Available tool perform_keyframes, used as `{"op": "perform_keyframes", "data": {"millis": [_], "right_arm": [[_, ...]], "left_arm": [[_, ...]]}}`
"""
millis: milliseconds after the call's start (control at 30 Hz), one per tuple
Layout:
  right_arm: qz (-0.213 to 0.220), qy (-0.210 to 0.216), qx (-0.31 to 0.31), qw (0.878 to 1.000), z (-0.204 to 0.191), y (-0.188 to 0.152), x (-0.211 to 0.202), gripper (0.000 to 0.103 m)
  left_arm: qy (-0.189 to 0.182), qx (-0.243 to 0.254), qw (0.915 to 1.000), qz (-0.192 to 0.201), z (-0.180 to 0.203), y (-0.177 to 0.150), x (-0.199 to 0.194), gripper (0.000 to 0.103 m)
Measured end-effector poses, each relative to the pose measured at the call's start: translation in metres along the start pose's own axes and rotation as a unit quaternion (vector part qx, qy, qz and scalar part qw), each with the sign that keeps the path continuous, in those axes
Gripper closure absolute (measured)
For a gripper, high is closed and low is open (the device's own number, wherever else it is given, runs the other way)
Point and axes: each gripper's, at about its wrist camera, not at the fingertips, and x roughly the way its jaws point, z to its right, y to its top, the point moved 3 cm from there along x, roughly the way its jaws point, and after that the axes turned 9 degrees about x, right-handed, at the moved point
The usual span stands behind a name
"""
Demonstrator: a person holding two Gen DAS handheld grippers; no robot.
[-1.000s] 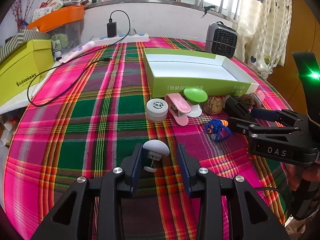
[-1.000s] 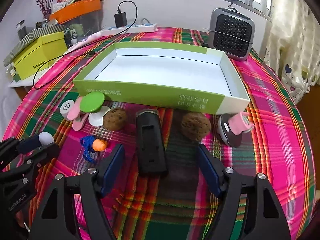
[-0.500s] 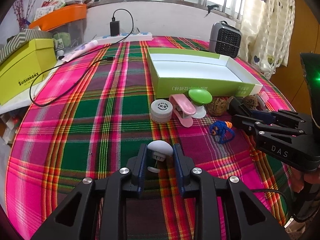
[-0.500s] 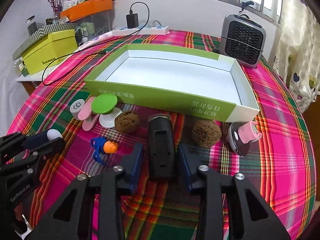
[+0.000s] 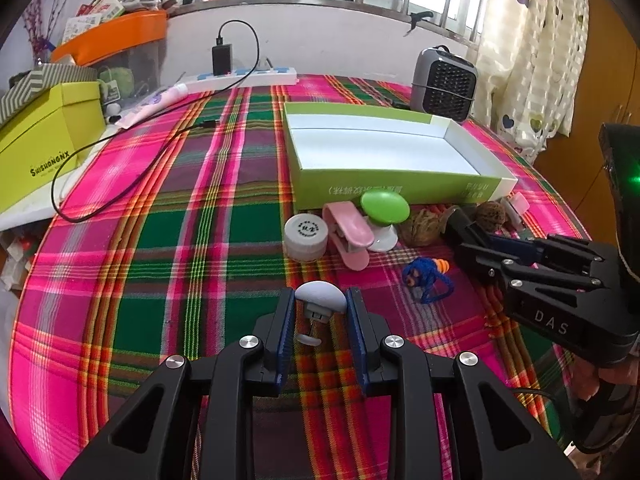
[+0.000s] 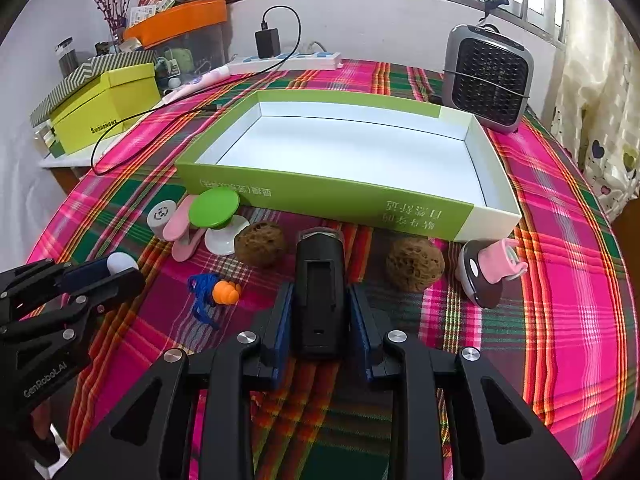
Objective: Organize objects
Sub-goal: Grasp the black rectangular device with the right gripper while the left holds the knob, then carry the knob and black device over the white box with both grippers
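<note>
My left gripper [image 5: 320,304] is shut on a pale grey mushroom-shaped piece [image 5: 320,296], lifted a little above the plaid cloth. My right gripper [image 6: 320,304] is shut on a black rectangular device [image 6: 320,292] in front of the open green-and-white box [image 6: 360,152]. Along the box's front lie a white round jar [image 6: 161,213], a pink clip [image 6: 180,236], a green mushroom piece [image 6: 214,210], two brown walnuts [image 6: 260,244] [image 6: 416,264], a blue-and-orange string toy [image 6: 216,292] and a brown-and-pink mushroom piece [image 6: 488,276].
A grey fan heater [image 6: 488,76] stands behind the box at the right. A yellow-green box [image 6: 104,104], a power strip with charger [image 6: 280,60] and a black cable [image 5: 132,176] lie at the back left. The round table's edge curves close at both sides.
Both grippers have closed: the left onto the grey mushroom piece, the right onto the black device. The left gripper has lifted slightly with its piece.
</note>
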Motion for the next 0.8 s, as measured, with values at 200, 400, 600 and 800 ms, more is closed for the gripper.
{"op": "perform_keyframes", "data": {"millis": [200, 400, 600, 800], "right_arm": [[0.006, 0.013, 0.011, 1.0, 0.004, 0.004, -0.008, 0.075], [0.018, 0.021, 0.015, 0.999, 0.008, 0.016, -0.019, 0.075], [0.023, 0.019, 0.015, 0.999, 0.014, 0.032, -0.019, 0.075], [0.021, 0.021, 0.025, 0.999, 0.02, 0.052, -0.013, 0.075]], "left_arm": [[-0.008, 0.002, 0.9999, 0.008, 0.005, 0.011, -0.004, 0.08], [-0.018, 0.003, 0.9996, 0.02, 0.006, 0.03, -0.007, 0.08], [-0.024, 0.007, 0.9993, 0.028, 0.005, 0.054, -0.003, 0.08], [-0.039, 0.007, 0.999, 0.019, 0.006, 0.076, 0.013, 0.08]]}}
